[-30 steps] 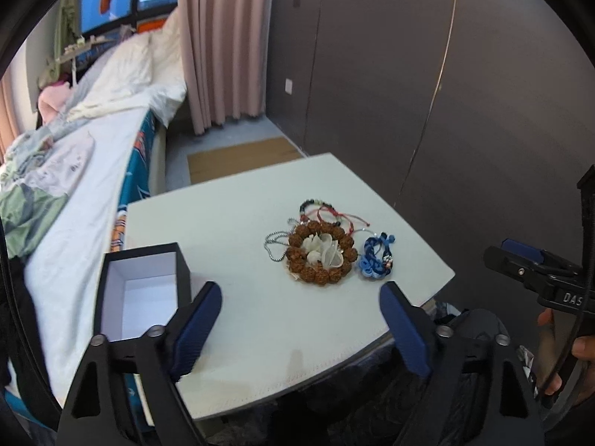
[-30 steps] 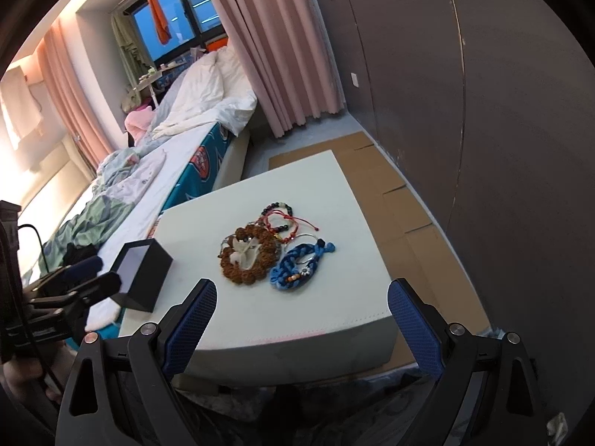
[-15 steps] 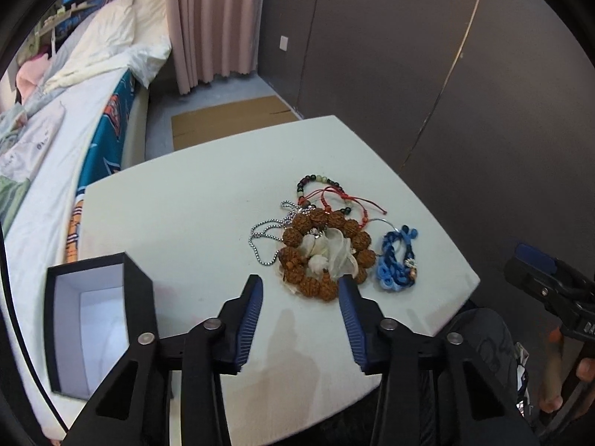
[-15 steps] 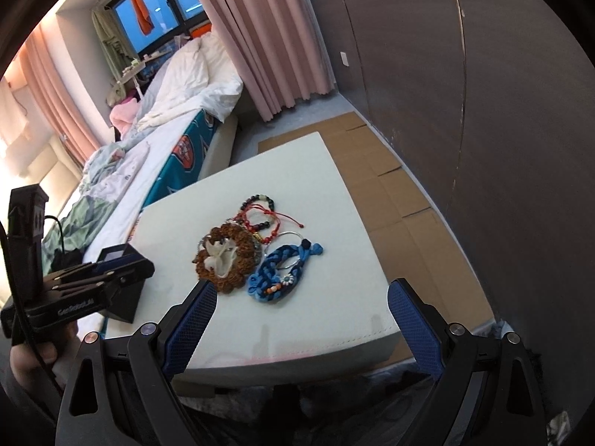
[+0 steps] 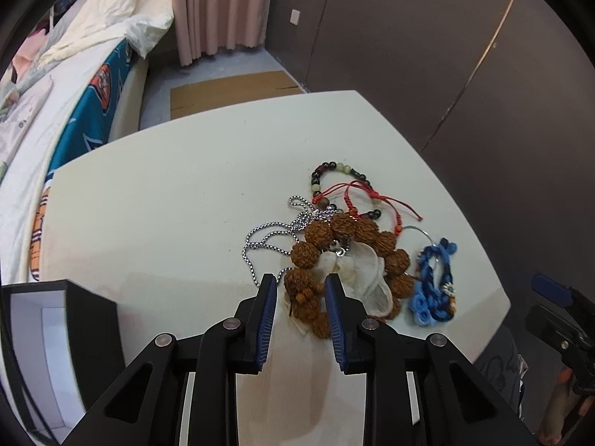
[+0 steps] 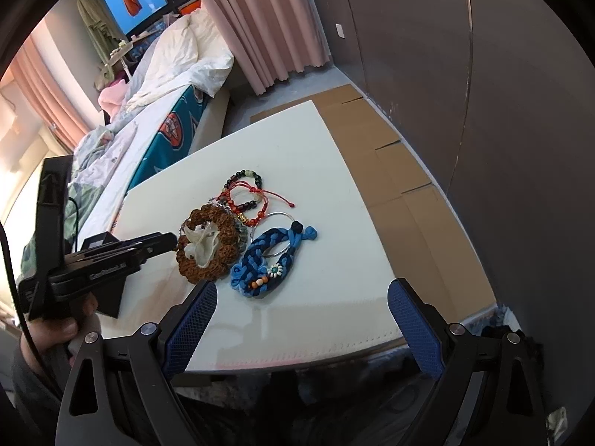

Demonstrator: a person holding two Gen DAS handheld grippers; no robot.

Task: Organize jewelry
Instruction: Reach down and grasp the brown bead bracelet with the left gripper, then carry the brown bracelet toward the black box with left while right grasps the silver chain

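Tongs (image 5: 300, 290) in the left hand reach low over the near edge of the white bench (image 5: 156, 200), their blue pads on either side of the nearest beads of the brown bead bracelet (image 5: 353, 256). The gap is narrow, but whether the pads already press the beads cannot be told. A pale cloth-like piece (image 5: 362, 278) lies inside the bracelet; what it is stays unclear. A silver chain (image 5: 267, 239) is partly buried under the bracelet, and behind the bracelet sit a dark bead bracelet (image 5: 334, 171) and a red cord bracelet (image 5: 357, 197). Right of the bracelet lies a blue braided bracelet (image 5: 435, 282). Left of it, an open black box (image 5: 55, 349) is cut off by the frame. The right tongs (image 6: 303, 319) hang wide apart before the bench edge, holding nothing, near the blue braid.
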